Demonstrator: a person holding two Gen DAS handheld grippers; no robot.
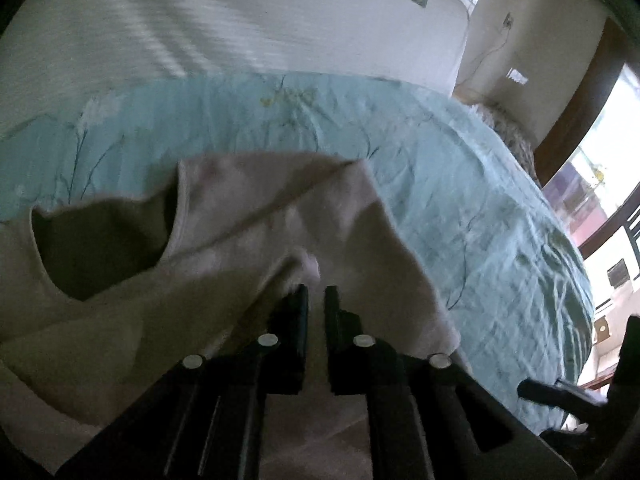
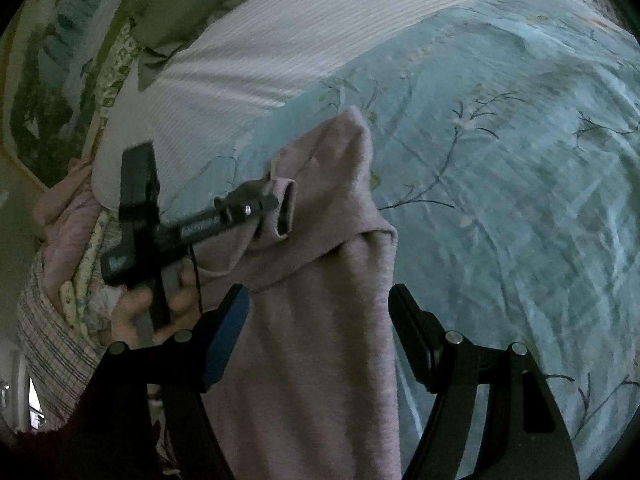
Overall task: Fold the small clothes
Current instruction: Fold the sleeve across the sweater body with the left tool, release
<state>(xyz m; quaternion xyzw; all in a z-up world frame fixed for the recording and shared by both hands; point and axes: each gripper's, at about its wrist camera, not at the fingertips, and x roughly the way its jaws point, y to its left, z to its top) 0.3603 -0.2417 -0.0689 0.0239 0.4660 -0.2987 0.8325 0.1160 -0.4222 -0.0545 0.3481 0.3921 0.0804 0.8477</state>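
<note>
Our left claw (image 1: 316, 294) is pressed nearly together, pinching an edge of the pink garment (image 1: 248, 240); the right view shows that claw (image 2: 272, 204) gripping it by a cuff-like opening. Our right claw (image 2: 318, 312) is spread wide, the garment hanging between its fingers (image 2: 230, 320), contact unclear. The garment drapes over the teal sheet (image 2: 500, 160) of the bed, near its striped white part (image 2: 260, 60). Teal sheet runs bare to the right. Folded fabrics (image 2: 72, 272) crowd the left edge.
</note>
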